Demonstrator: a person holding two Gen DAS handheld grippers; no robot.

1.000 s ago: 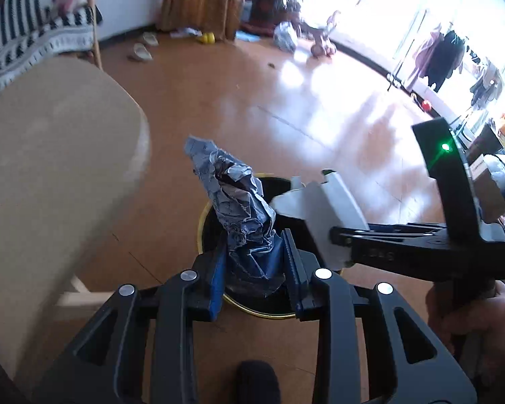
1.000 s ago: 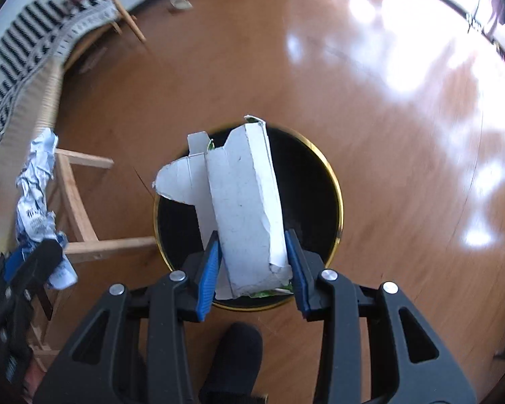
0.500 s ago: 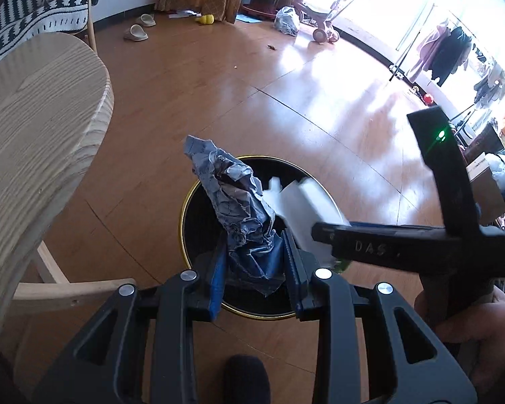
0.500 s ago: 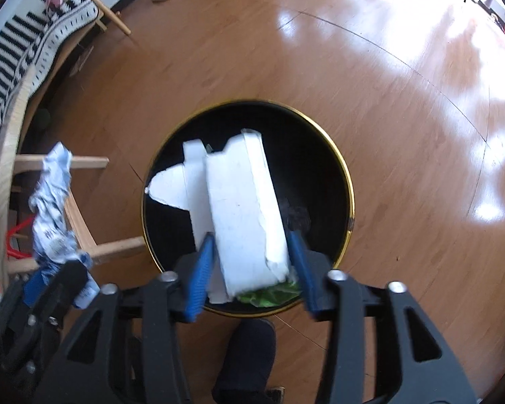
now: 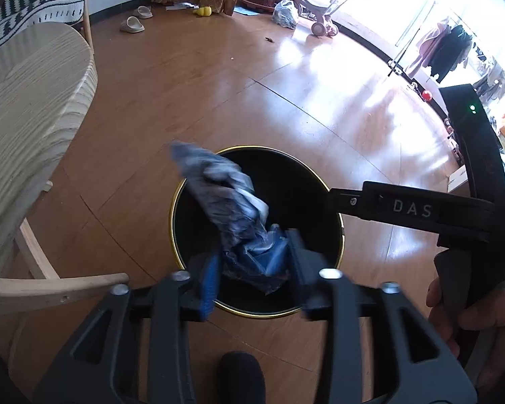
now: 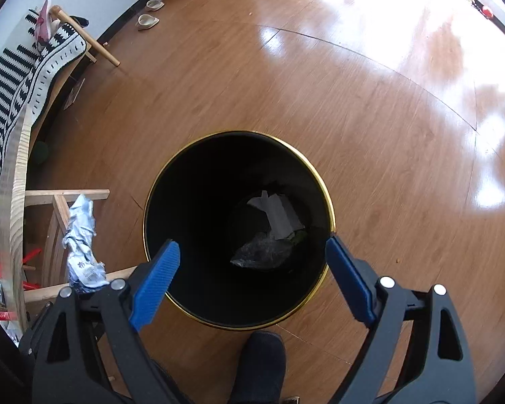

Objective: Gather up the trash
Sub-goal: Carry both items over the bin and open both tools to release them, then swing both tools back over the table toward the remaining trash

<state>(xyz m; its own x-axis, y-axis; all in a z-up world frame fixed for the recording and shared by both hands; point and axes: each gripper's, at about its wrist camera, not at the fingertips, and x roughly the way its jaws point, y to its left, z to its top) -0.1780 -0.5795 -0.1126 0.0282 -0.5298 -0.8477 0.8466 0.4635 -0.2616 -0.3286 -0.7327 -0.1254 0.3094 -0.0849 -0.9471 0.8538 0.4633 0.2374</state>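
Observation:
A black bin with a gold rim [image 6: 323,181] stands on the wood floor; it also shows in the left wrist view [image 5: 176,202]. My right gripper [image 6: 252,279] is open and empty just above its near rim. A white carton [image 6: 279,213] lies at the bin's bottom on dark crumpled trash [image 6: 262,252]. My left gripper [image 5: 252,272] is over the bin, its jaws parting around a crumpled grey-blue wrapper [image 5: 229,208], blurred by motion. The same wrapper [image 6: 80,245] shows at the left of the right wrist view.
A pale wood round table [image 5: 27,101] with legs [image 5: 57,286] stands left of the bin. A striped blanket [image 6: 20,77] hangs on furniture behind it. Slippers [image 5: 133,25] and a stroller [image 5: 320,10] are far off. My right-hand tool [image 5: 461,188] reaches in from the right.
My right gripper opened and the white carton dropped into the bin. My left gripper moved over the bin and its jaws have begun to spread around the wrapper.

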